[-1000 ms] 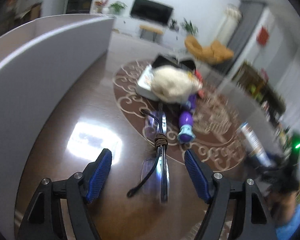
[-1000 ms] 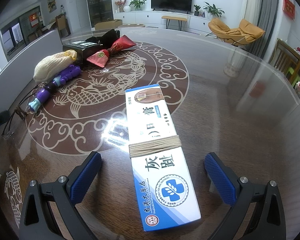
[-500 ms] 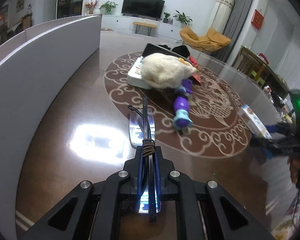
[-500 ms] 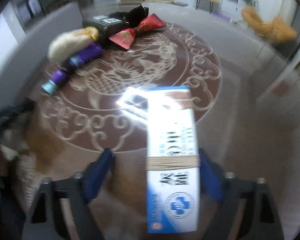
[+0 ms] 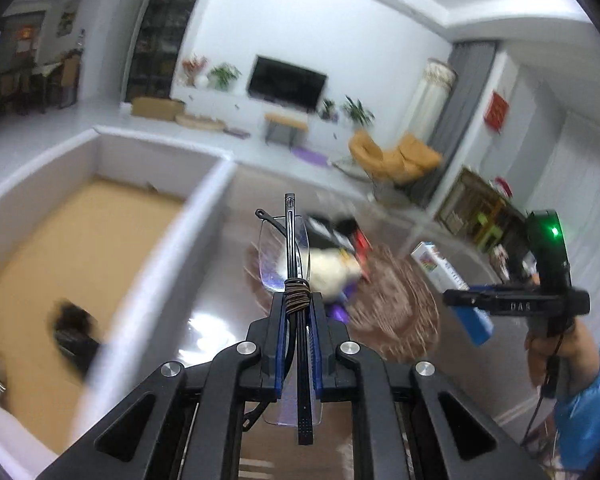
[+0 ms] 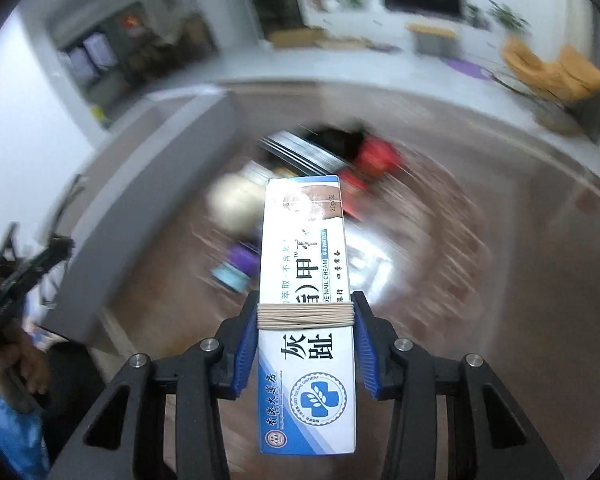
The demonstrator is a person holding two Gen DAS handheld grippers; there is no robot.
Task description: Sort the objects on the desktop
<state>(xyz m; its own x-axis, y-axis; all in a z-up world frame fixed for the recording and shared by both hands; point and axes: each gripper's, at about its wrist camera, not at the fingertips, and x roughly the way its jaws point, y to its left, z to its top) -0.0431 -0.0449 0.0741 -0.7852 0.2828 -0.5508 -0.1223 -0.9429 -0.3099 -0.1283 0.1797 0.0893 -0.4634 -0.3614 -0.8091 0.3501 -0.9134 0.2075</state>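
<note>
The white bin [image 5: 204,188] at ten o'clock holds one dark item [image 5: 74,330], while a heap [image 5: 336,268] waits on the table [image 5: 212,304]. The right gripper [image 6: 306,344] clamps the cream box [image 6: 306,320] aloft; the left gripper [image 5: 296,344] pinches folded glasses [image 5: 290,264], so sorting seems barely begun.

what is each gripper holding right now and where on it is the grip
The left gripper is shut on the folded glasses, clamped just below their cord wrap. The right gripper is shut on the nail cream box, gripping its long sides at the string band.
</note>
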